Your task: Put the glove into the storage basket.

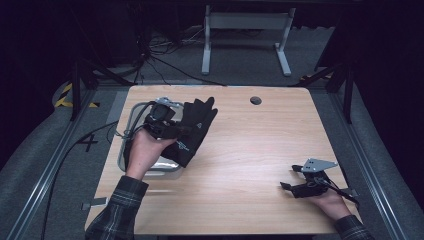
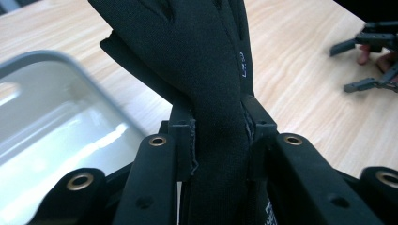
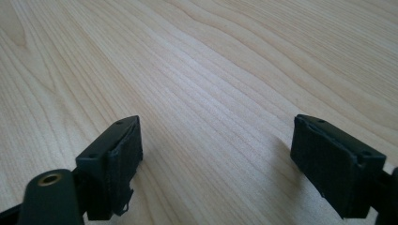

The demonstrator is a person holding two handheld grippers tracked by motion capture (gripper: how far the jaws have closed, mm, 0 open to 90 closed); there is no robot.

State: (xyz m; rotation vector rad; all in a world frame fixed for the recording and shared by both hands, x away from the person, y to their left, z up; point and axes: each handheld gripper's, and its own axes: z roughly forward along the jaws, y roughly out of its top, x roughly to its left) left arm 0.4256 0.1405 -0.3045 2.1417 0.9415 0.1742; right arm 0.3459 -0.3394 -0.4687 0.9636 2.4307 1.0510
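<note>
The wooden table (image 1: 240, 150) carries all the work, its light top bare across the middle and right. At its left edge lies a shallow metal tray (image 1: 131, 131), a rounded rectangle of grey steel; in the left gripper view its pale floor (image 2: 56, 126) appears to hold nothing, though much of it is hidden behind the hand in the high view.

Over the tray's right side hangs a black glove (image 1: 197, 127), the thing being handled. It is clear of the table, its fingers fanning up and away, its cuff end hanging down toward the tray's near corner. The left gripper (image 1: 172, 131) pinches it across the narrow part below the fingers: the left gripper view shows the fabric (image 2: 211, 70) squeezed between both pads, bunched where it is clamped. Gripping there likely keeps the floppy cloth from sliding out while it is carried, and its place above the tray suggests it is either going in or coming out; which one cannot be told.

The right gripper (image 1: 295, 180) rests low near the table's right front corner, well apart from glove and tray, probably parked out of the way. Its jaws stand spread wide with only wood grain between them.
</note>
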